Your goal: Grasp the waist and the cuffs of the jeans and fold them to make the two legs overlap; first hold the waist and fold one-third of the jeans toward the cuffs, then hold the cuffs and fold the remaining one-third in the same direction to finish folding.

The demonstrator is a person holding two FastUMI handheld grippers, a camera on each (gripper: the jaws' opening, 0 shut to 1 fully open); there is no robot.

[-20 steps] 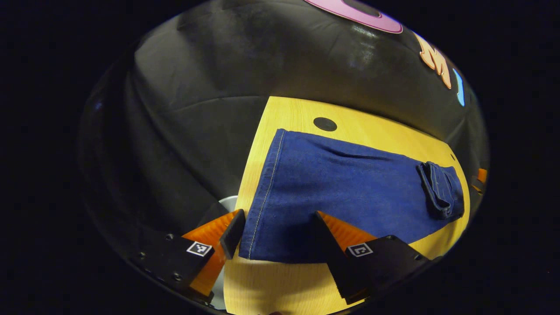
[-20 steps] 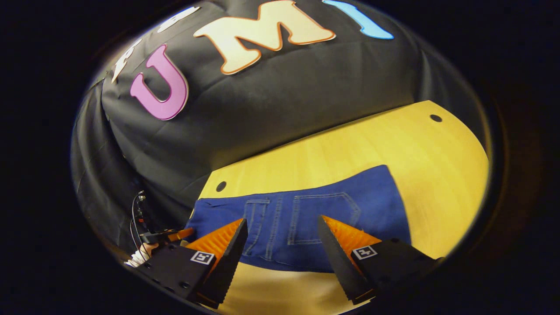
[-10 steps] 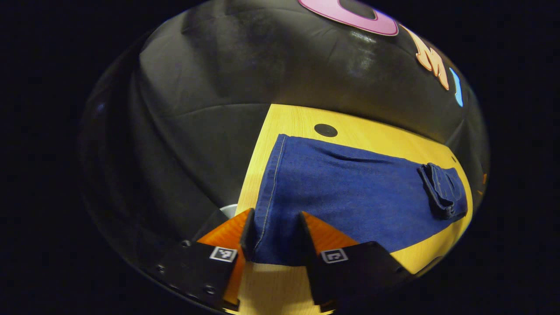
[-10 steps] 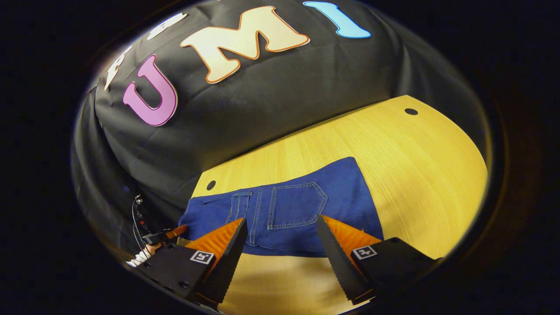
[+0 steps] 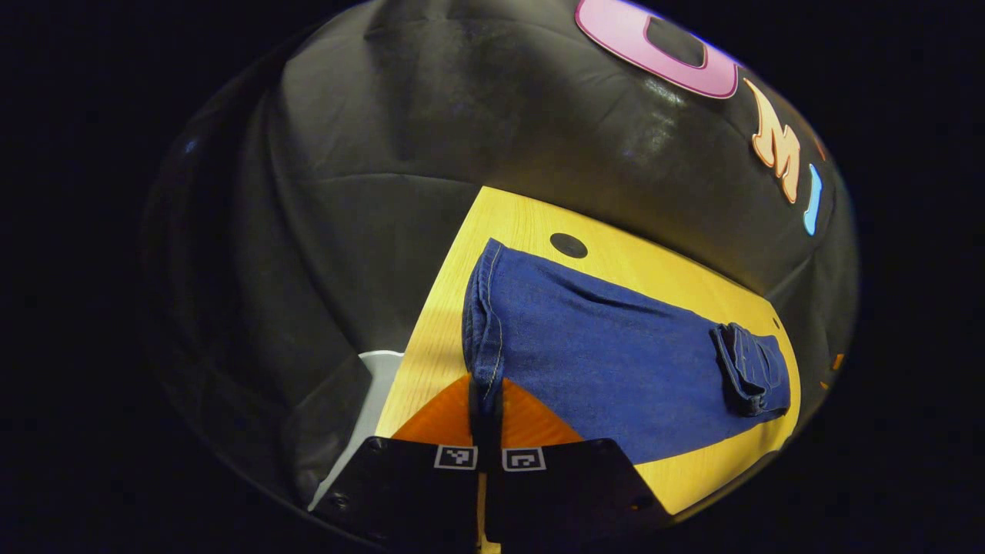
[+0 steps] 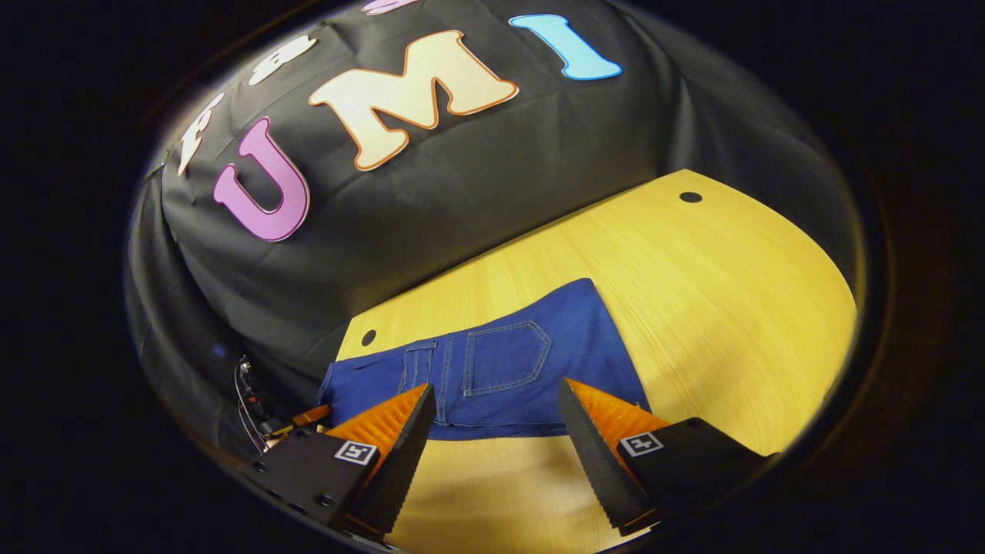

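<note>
Denim jeans (image 5: 608, 354) cuff pinched in left claw (image 5: 486, 404), right claw (image 6: 496, 415) spread (just short of waist)

Matt blue denim jeans (image 5: 616, 354) with pale stitching lie on a smooth, light wood-grain table (image 6: 731, 269).

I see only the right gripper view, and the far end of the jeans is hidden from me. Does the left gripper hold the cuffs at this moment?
Observer: Yes. In the left gripper view, the left gripper has its jaws shut on the cuffs.
Operator: Does the cloth lie flat there?
Observer: Not at the grip. The hem bunches and curls up beside the jaws, while the rest of the jeans lies flat on the table.
</note>
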